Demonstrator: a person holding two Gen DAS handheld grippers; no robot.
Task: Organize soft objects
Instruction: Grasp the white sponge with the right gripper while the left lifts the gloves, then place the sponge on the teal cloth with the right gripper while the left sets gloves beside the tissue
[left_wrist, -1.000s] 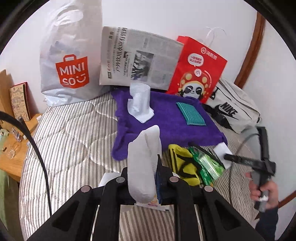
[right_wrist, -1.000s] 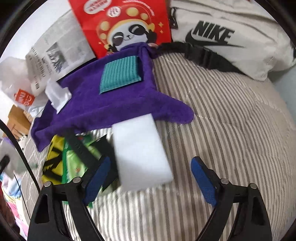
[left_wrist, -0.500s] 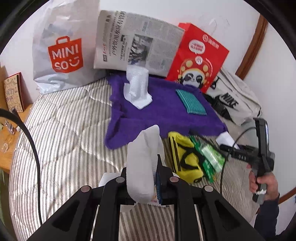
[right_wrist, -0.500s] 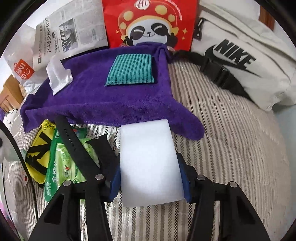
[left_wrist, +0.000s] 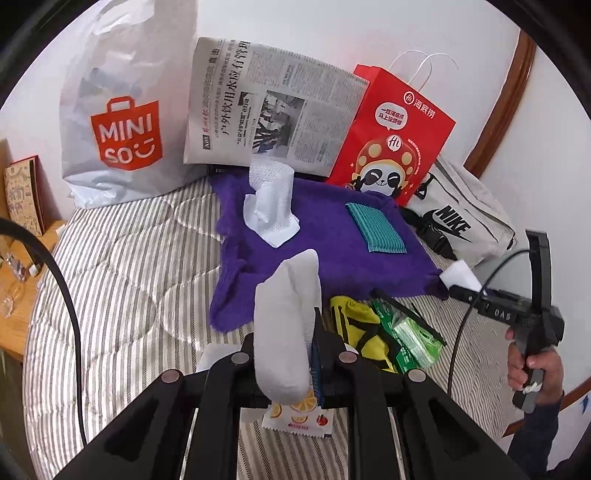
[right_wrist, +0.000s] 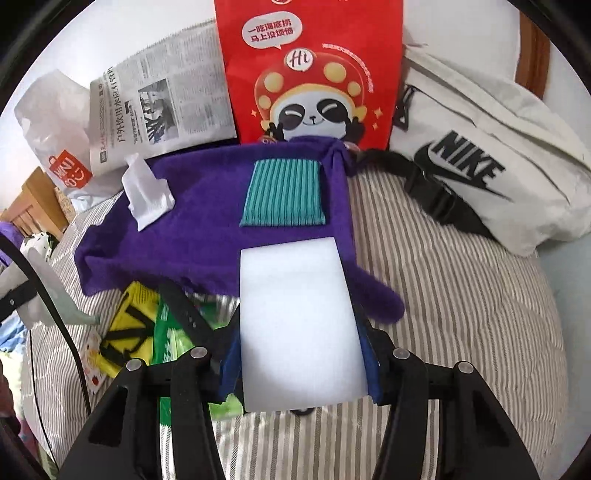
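The white sponge (right_wrist: 301, 325) covers the inner faces of the right gripper (right_wrist: 300, 363), so the pads' contact is not visible. In the left wrist view, a white cloth (left_wrist: 286, 328) hides the left gripper (left_wrist: 291, 363) fingertips. The purple towel (right_wrist: 207, 229) overlaps the yellow pouch (right_wrist: 129, 332) top. The sachet (left_wrist: 295, 415) print is too small to read.

Fuzzy purple cloth towel (right_wrist: 207, 240), smooth matt white foam block (right_wrist: 299, 325), glossy red paper bag (right_wrist: 310, 70).
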